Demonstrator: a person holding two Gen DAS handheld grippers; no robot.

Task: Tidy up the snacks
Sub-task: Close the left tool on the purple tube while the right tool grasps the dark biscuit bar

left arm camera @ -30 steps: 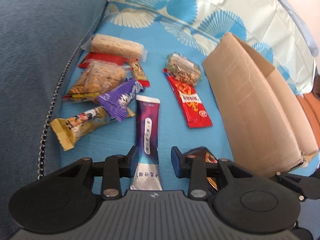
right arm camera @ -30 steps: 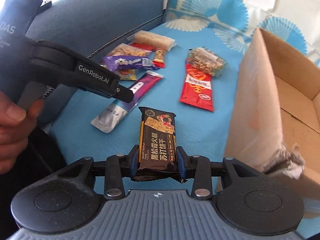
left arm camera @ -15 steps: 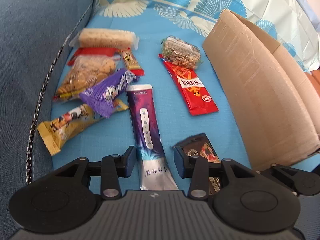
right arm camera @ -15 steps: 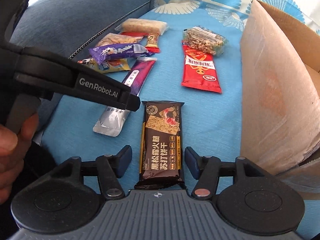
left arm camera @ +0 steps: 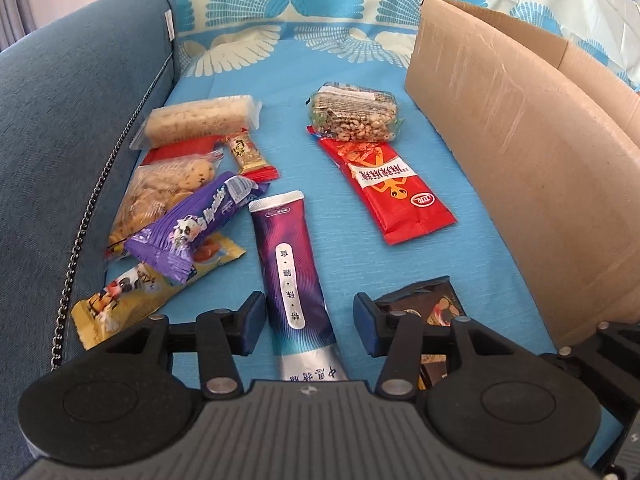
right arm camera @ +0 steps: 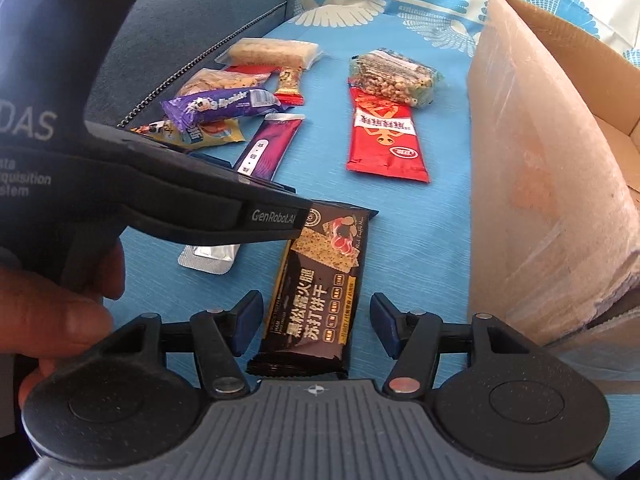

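Observation:
Several snack packs lie on a blue cloth point(left arm camera: 360, 264). My left gripper point(left arm camera: 310, 326) is open, its fingers on either side of a long purple stick pack point(left arm camera: 290, 272) that lies flat. My right gripper point(right arm camera: 316, 330) is open, straddling a black cracker pack point(right arm camera: 320, 296) lying on the cloth; that pack also shows in the left wrist view point(left arm camera: 428, 312). A cardboard box point(left arm camera: 520, 152) stands open on the right, also in the right wrist view point(right arm camera: 540, 184). The left gripper's body point(right arm camera: 160, 184) crosses the right wrist view and hides part of the purple stick pack point(right arm camera: 268, 148).
A red pack point(left arm camera: 392, 188) and a clear nut pack point(left arm camera: 354, 114) lie mid-cloth. At left lie a purple chocolate bar point(left arm camera: 192, 228), a yellow pack point(left arm camera: 132, 300), a cookie bag point(left arm camera: 160, 192), a puffed rice bar point(left arm camera: 200, 120) and a small red bar point(left arm camera: 248, 156). A blue sofa arm point(left arm camera: 60, 120) borders the left.
My right gripper opened and let go of the black cracker pack, which now lies flat. My left gripper opened wider and moved forward along the purple stick pack.

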